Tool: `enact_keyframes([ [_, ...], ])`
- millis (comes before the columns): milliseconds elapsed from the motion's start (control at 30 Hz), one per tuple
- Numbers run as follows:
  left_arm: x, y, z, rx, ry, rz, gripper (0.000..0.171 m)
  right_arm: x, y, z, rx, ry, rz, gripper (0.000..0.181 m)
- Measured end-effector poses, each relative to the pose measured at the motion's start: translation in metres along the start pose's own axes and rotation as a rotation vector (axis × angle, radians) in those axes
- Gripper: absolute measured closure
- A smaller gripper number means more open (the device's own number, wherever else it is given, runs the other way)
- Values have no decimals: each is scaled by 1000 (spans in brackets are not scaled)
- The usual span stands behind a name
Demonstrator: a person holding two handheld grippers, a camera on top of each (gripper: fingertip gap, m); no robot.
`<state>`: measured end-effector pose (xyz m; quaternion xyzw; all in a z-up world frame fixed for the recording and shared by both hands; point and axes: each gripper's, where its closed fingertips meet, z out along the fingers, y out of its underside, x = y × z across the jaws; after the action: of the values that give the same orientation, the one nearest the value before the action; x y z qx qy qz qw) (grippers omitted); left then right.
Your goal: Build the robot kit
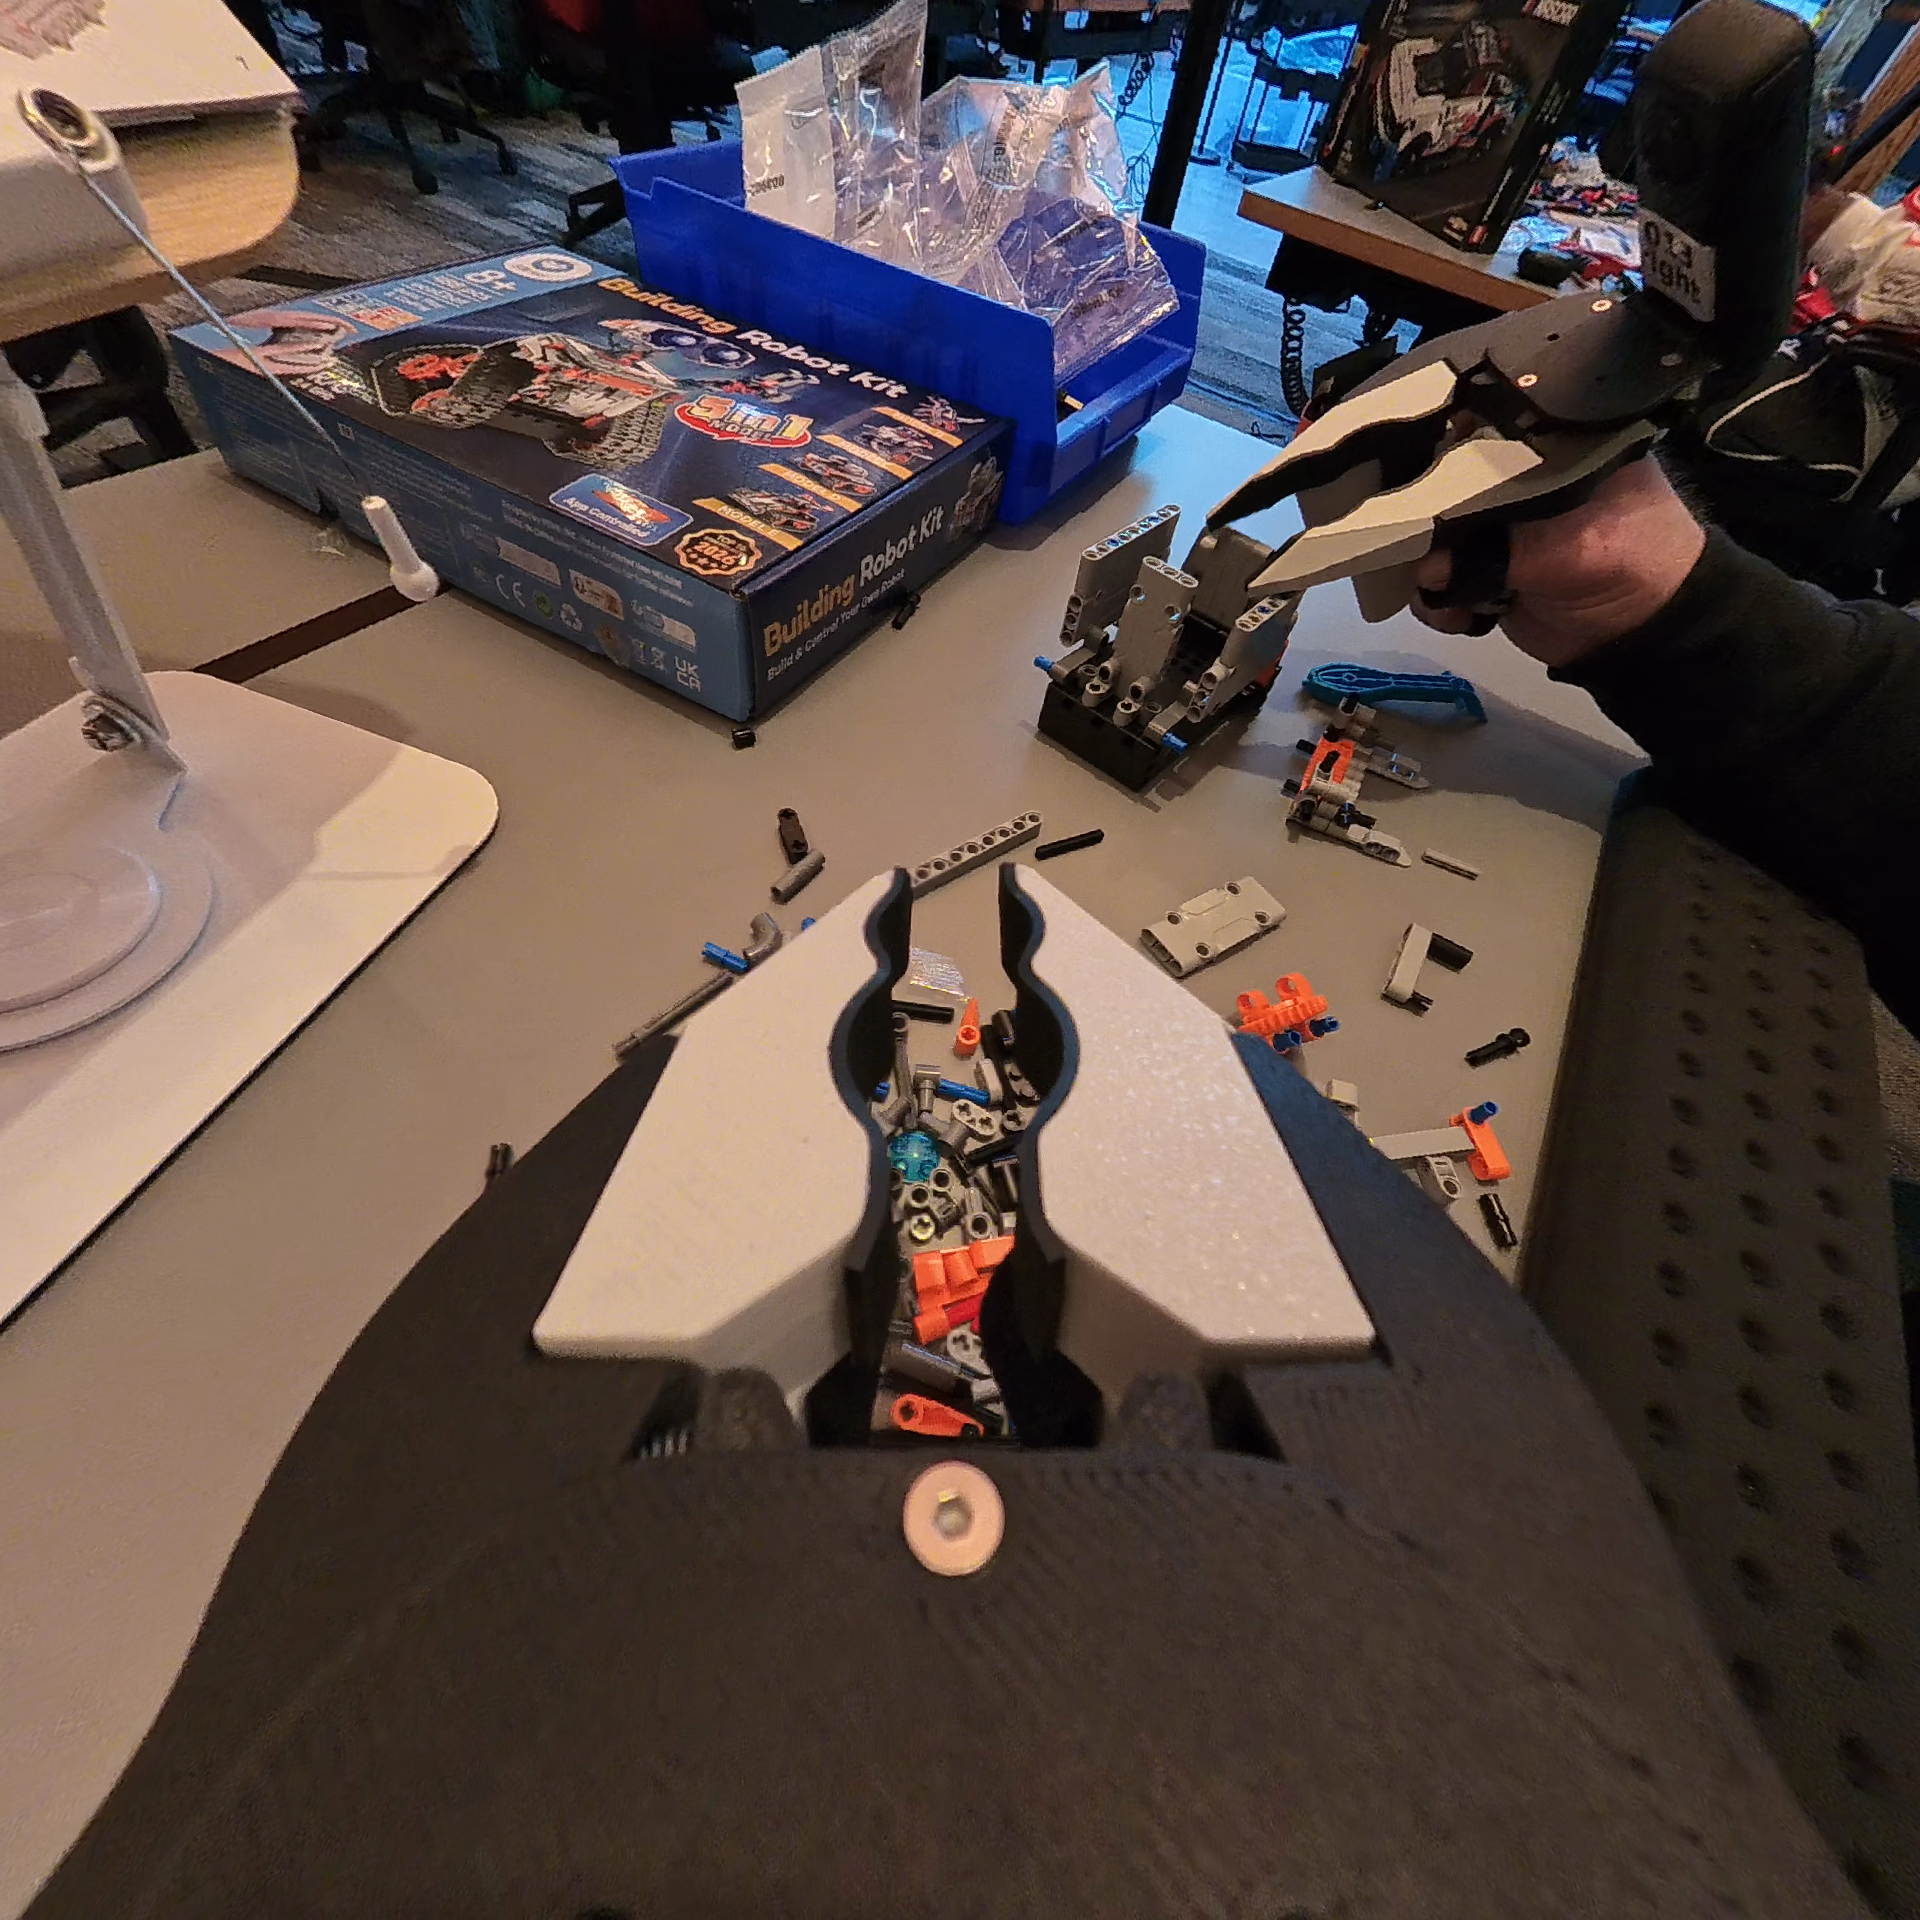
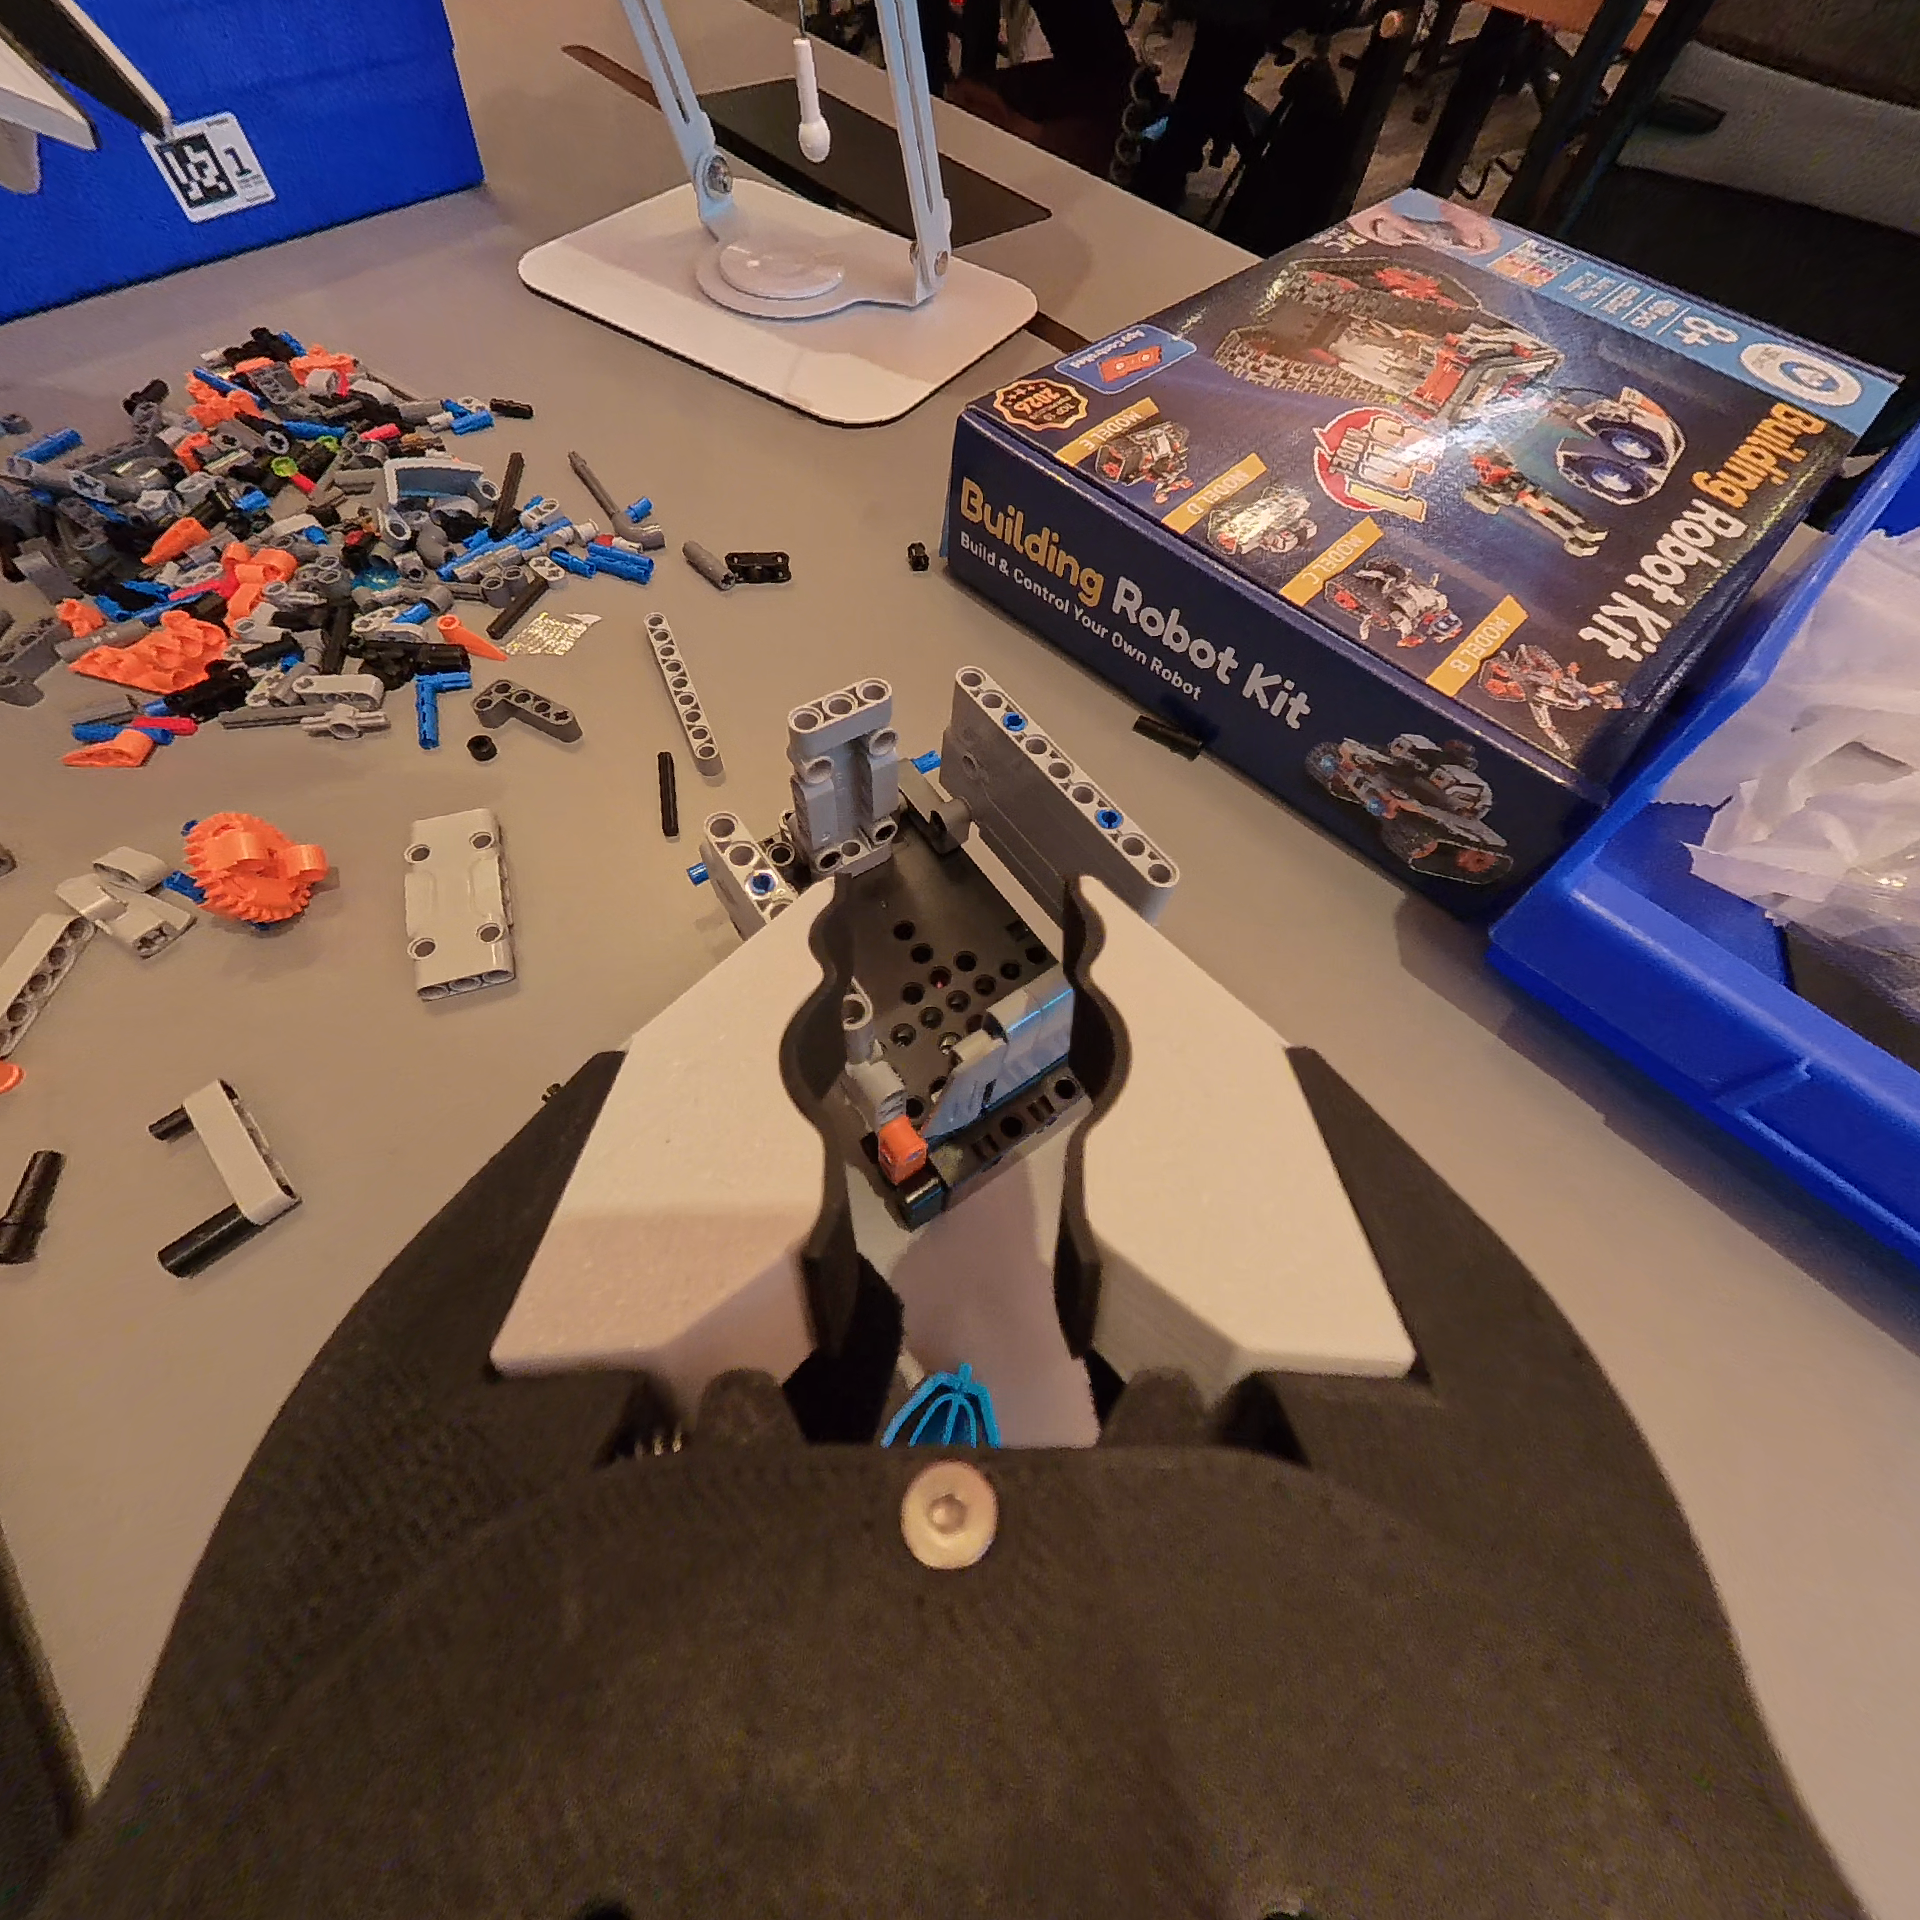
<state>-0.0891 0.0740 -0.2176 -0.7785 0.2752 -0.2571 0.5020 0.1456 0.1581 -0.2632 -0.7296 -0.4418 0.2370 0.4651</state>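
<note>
Left tool: hovers above the heap of loose building pieces on the grey counter; its jaws stand a narrow way apart with nothing between them.
Right tool: held in a person's hand, tips down over the half-built model; jaws parted, the black base showing in the gap; whether the tips touch it cannot be told.
Half-built model: black perforated base with grey beams standing upright, blue pins along the sides, near the counter's middle, just in front of the kit box.
Handling: judged light and rigid but pinned together, so the beams may pop off if squeezed; the black base looks the soundest place to grip.
Loose pieces: small, hard, smooth, likely to slip or scatter.
Around: blue bin holding clear plastic bags; white stand on the counter's far side; a grey panel and an orange gear lying apart.
</note>
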Motion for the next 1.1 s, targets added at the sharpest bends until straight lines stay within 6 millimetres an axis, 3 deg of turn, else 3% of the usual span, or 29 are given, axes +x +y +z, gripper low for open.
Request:
enact_keyframes([
  [533, -25, -23, -30, 150, -102, -38, 154, 35, -12, -21, 177, 57, 216, 132],
  [1100, -31, -31, -39, 195, -136, -40, 150, 36, -8, -19, 168, 43, 232, 131],
])
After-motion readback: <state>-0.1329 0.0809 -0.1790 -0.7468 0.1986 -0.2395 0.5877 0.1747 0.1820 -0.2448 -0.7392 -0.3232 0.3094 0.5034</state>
